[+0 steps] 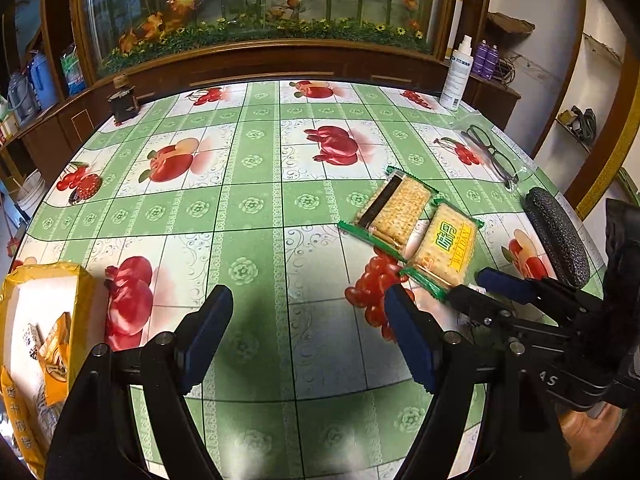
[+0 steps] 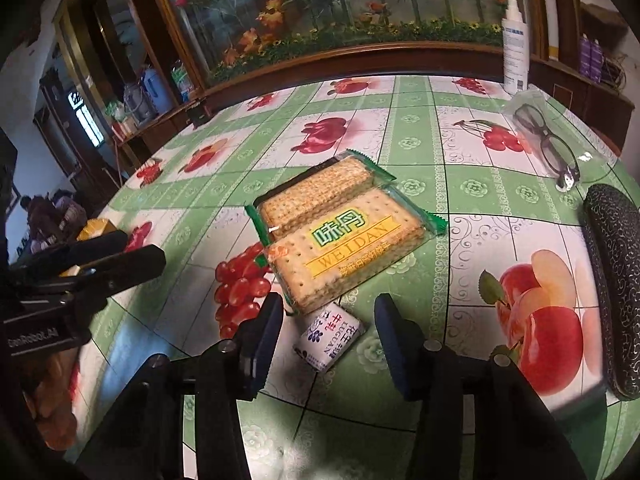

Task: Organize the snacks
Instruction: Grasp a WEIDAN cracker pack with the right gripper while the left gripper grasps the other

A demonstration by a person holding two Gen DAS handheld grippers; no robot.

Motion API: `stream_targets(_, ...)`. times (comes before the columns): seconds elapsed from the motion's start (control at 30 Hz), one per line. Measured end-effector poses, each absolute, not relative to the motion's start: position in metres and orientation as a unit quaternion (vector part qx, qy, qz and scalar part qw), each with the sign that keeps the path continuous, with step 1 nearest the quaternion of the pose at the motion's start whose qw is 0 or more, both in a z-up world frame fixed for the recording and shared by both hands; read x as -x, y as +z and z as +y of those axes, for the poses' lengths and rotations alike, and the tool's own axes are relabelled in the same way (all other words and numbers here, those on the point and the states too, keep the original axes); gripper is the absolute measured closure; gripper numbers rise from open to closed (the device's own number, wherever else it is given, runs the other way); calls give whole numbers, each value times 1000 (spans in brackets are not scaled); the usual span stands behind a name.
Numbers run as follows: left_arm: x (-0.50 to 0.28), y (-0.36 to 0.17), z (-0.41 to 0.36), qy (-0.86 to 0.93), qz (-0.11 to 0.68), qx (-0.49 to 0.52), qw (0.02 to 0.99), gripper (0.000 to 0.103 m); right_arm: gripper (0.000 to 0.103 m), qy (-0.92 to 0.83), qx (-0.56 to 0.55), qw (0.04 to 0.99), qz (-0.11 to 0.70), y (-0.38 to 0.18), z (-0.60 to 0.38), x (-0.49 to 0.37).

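The right tool straddles a small white candy on the table, pads apart from it. Two cracker packs lie just beyond.

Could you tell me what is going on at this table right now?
A person is sorting snacks with two handheld claws. The right claw is open around a small white candy packet beside two cracker packs, not yet gripping. The left claw hangs open and empty over the tablecloth, near a yellow box holding snacks.
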State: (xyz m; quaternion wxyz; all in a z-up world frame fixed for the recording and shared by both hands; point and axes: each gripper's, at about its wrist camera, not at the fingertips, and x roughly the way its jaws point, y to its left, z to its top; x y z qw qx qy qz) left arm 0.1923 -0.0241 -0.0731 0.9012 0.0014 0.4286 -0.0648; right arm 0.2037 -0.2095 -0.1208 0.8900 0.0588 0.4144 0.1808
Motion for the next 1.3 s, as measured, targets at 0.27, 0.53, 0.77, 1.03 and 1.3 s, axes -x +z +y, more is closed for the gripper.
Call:
stream_targets(0.27, -207, -69, -22, -63, 423, 5, 904, 25, 52, 157, -124, 887, 415, -114, -219, -227)
stream_targets(0.53, -220, -73, -20, -61, 427, 4, 902, 25, 46, 101, -153, 884, 430, -120, -208, -251)
stream_targets(0.77, -231, -74, -29, -71, 430, -2, 900, 25, 32, 81, -92, 890, 438, -118, -185, -259)
stream_targets(1.03, -246, -70, -62, -101, 420, -45, 901, 25, 34, 40, -25, 896, 442, -121, -213, -247)
stream_targets(1.3, -271, -91, -112, -143, 438, -119, 880, 25, 32, 49, -30, 901, 430, -122, -230, -243)
